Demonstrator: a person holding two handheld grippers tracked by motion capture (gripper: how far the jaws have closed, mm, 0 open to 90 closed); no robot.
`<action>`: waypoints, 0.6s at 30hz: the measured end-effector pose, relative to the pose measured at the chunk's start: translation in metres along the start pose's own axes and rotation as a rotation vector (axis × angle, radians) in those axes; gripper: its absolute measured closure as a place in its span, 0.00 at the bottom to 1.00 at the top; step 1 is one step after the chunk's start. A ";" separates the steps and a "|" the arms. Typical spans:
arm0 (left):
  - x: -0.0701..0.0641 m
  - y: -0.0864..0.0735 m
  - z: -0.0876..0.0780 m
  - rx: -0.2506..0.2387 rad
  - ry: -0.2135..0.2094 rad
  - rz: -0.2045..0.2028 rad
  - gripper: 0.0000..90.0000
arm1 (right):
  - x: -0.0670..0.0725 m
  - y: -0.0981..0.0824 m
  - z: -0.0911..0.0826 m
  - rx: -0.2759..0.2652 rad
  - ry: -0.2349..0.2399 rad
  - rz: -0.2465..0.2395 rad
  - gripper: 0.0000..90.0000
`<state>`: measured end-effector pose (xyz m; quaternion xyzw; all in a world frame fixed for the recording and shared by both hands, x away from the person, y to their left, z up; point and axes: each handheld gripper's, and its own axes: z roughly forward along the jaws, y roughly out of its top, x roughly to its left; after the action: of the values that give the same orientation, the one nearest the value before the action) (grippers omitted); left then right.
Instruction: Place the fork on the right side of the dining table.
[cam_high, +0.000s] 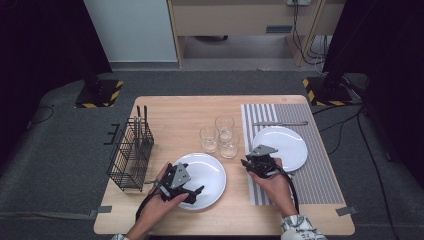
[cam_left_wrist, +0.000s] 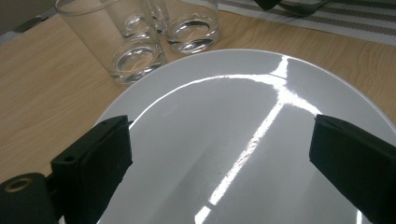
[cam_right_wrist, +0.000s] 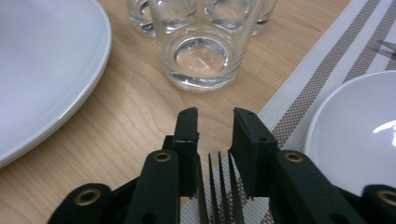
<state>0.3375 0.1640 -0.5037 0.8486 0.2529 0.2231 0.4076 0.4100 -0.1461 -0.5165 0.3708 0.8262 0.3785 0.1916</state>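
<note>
Counter (cam_high: 165, 107) space is laid out for a place setting: a striped mat (cam_high: 320, 175) carries one plate (cam_high: 292, 145), and a second plate (cam_left_wrist: 243, 140) is straddled by the wide-open, empty jaws of the left gripper (cam_left_wrist: 219, 154), probably for lifting. Three glasses (cam_high: 220, 135) are grouped between the plates. A fork (cam_right_wrist: 219, 186) lies on the mat's edge between the narrowed jaws of the right gripper (cam_right_wrist: 215, 123); whether it is pinched cannot be told.

Two glossy white plates (cam_high: 205, 175) (cam_high: 290, 142), three clear glasses (cam_high: 225, 135) and a black wire basket (cam_high: 131, 157) stand out against the pale wood table (cam_high: 175, 112), with a grey-and-white striped placemat (cam_high: 320, 170) and black-jawed grippers (cam_high: 192, 192) (cam_high: 248, 164).
</note>
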 end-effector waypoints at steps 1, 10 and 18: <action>0.000 0.000 0.000 0.000 -0.001 -0.001 0.06 | 0.001 0.000 0.000 0.007 0.001 -0.007 0.81; 0.001 0.000 0.000 0.000 -0.003 -0.003 0.06 | 0.004 -0.004 -0.008 0.015 0.039 -0.029 0.80; 0.002 0.000 -0.001 0.001 0.003 -0.004 0.06 | 0.006 -0.007 -0.026 -0.043 -0.013 -0.038 0.53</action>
<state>0.3384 0.1657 -0.5031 0.8479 0.2554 0.2236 0.4072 0.3877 -0.1572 -0.5054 0.3534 0.8235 0.3898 0.2120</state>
